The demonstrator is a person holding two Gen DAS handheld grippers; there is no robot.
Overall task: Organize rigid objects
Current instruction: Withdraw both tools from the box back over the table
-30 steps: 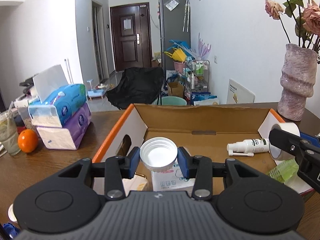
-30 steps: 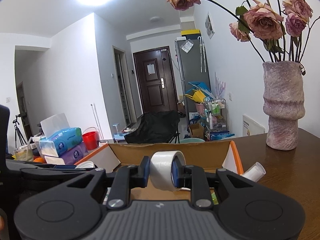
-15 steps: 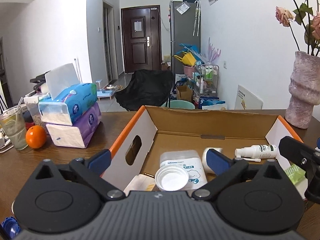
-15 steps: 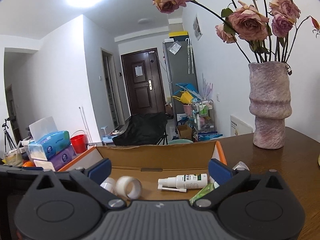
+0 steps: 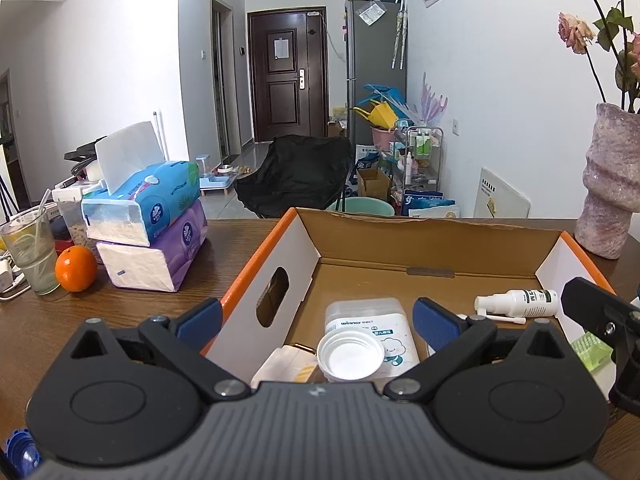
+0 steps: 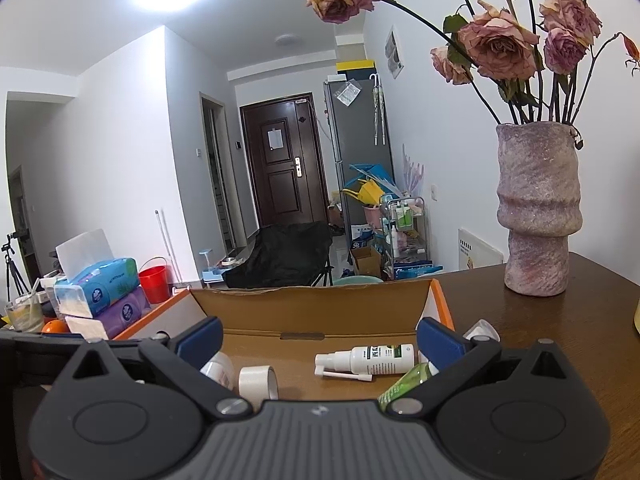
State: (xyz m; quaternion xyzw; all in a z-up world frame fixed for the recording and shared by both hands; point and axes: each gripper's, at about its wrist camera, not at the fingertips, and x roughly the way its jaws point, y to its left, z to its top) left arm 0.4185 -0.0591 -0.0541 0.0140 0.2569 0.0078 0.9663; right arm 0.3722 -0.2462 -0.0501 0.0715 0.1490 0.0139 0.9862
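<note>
Left wrist view: your left tool [image 5: 316,316] stands spread as wide as it goes, its blue pads apart and gripping nothing. Below the gap, inside the cardboard box [image 5: 400,240], the white lid [image 5: 350,360] lies hollow side up, overlapping the near edge of the wipes tub [image 5: 366,322]. The spray bottle [image 5: 518,303] lies flat toward the box's right side, its long axis running left to right, nozzle to the left, with a thin white straw just in front of it. Your right tool [image 5: 608,322] shows as a black finger at the right edge. Outside the box, the counter [image 5: 60,320] carries stacked tissue packs [image 5: 148,224], an orange [image 5: 76,269] and a glass.

Right wrist view: your right tool [image 6: 320,340] is likewise fully spread and empty. On the box floor the tape roll [image 6: 258,382] stands on its edge, its open core facing you and slightly right, close to a white container on its left. The spray bottle lies lengthwise across the floor, nozzle left. A green packet [image 6: 404,388] leans at the right corner, and the vase [image 6: 536,208] stands on the counter well right of the box.

By my reading, the drop-off step is done for both items. Your next move calls for lifting both tools clear of the box walls and finding another loose rigid item on the counter; none is obvious within reach.
</note>
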